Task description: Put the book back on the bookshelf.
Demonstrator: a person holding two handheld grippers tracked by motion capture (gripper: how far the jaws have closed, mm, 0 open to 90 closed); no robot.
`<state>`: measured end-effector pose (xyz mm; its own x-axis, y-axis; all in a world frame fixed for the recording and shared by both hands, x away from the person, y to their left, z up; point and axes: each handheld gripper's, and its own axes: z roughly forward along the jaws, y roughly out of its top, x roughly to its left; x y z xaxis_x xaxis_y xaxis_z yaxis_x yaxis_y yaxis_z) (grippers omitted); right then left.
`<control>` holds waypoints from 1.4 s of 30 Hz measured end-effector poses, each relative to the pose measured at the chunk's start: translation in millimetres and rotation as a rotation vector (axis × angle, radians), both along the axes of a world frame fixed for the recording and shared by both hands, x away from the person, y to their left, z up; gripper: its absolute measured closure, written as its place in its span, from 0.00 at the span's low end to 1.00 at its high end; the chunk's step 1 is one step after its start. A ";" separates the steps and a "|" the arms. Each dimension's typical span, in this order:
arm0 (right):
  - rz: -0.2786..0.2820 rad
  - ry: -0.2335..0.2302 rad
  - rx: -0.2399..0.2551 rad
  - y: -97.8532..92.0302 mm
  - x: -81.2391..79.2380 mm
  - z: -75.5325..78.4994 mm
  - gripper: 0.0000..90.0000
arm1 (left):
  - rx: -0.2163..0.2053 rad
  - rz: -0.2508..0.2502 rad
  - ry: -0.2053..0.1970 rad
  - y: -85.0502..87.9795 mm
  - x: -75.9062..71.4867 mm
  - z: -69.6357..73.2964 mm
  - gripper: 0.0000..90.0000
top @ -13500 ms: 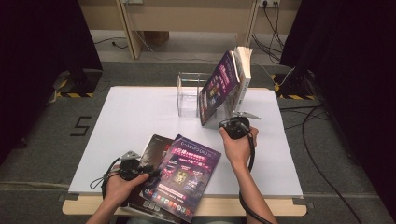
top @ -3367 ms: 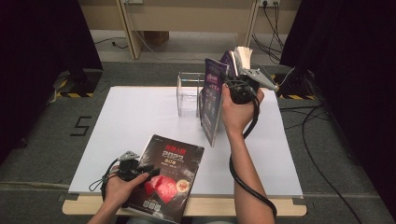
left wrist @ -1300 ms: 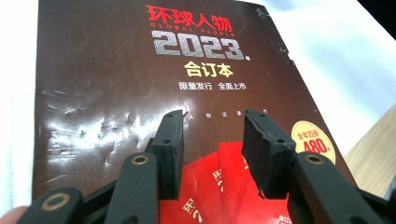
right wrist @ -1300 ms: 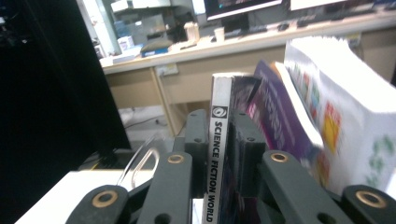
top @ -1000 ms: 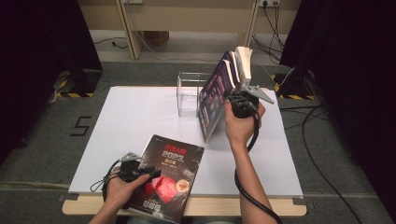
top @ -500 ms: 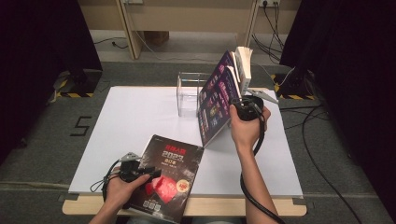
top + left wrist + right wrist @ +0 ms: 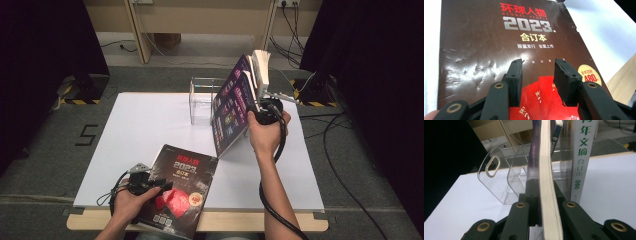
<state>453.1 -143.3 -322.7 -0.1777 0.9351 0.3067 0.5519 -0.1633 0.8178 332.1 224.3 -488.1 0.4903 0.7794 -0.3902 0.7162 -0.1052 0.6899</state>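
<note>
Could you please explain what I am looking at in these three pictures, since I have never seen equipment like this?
A person sits at a white table holding a hand-operated gripper in each hand. One camera looks down from above; the other two ride on the grippers, looking along their black jaws. The left gripper rests with open jaws on a dark magazine lying flat. The right gripper, whose jaws have just been closing, clamps a purple magazine by its page edge, leaning it beside a white book in a clear plastic rack.
</note>
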 end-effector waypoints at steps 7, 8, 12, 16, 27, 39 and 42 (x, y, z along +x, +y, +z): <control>0.038 -0.027 0.025 4.0 1.6 2.7 0.92 | 0.000 -0.001 -0.001 0.8 0.2 0.1 0.65; 0.042 -0.038 0.029 5.7 1.3 3.2 0.92 | 0.000 0.000 -0.001 1.0 0.2 0.0 0.65; 0.064 -0.076 0.022 14.7 0.5 7.3 0.92 | -0.001 0.000 -0.002 1.5 0.6 -0.1 0.65; 0.069 -0.105 0.015 20.9 -1.2 15.2 0.92 | -0.001 0.001 -0.005 1.9 0.3 0.5 0.65; 0.045 -0.211 0.009 26.1 -1.1 38.9 0.92 | -0.001 -0.002 -0.004 0.5 0.4 0.2 0.65; -0.006 -0.248 -0.021 38.7 34.9 40.0 0.92 | -0.002 -0.003 -0.005 1.7 1.0 -0.1 0.65; -0.010 -0.243 -0.025 42.6 44.4 35.5 0.92 | -0.002 -0.004 -0.006 1.8 1.0 -0.1 0.65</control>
<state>497.6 -100.7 -287.2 -0.2340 0.9441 0.2323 0.3364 -0.1456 0.9304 333.1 226.1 -488.2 0.4953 0.7769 -0.3888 0.7120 -0.1065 0.6941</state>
